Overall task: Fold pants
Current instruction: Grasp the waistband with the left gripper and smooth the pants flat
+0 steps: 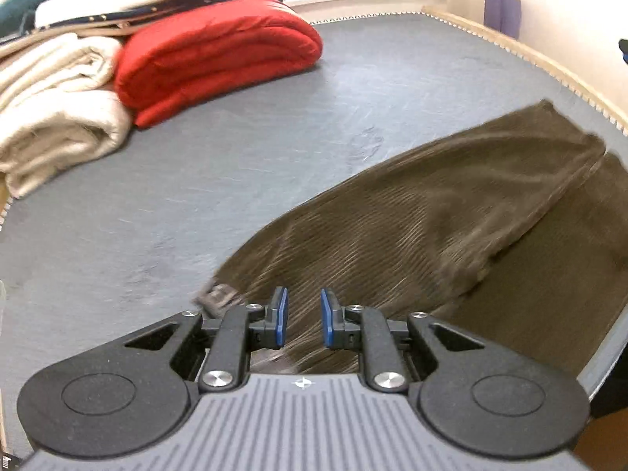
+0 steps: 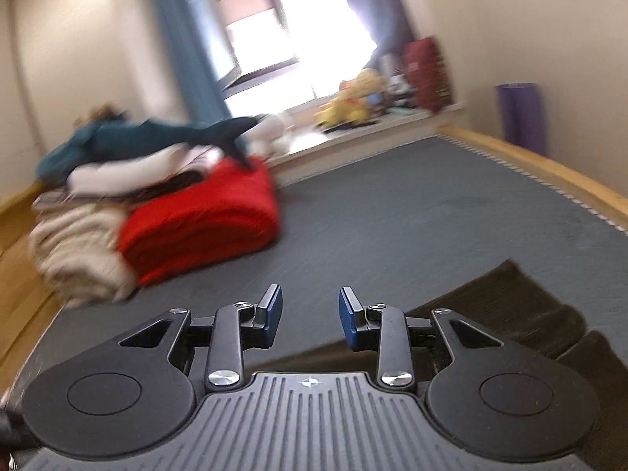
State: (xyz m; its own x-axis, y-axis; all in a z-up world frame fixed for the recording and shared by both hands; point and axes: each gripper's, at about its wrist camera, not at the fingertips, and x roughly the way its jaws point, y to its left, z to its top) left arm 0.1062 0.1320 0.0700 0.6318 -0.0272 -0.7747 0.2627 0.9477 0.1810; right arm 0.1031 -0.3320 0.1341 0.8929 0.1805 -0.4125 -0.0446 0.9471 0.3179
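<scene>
My left gripper [image 1: 304,316] gapes over brown corduroy pants [image 1: 431,216] spread on the grey mattress [image 1: 235,137], nothing gripped. Right gripper [image 2: 310,314] parted, empty, above the pants' near edge. Red blanket [image 1: 216,55] well apart; bare mattress between.

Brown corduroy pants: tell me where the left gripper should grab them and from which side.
Grip the near edge of the brown corduroy pants, beside the small tag. The left gripper is open right over it; come straight down, since the cloth lies flat on the grey mat.
</scene>
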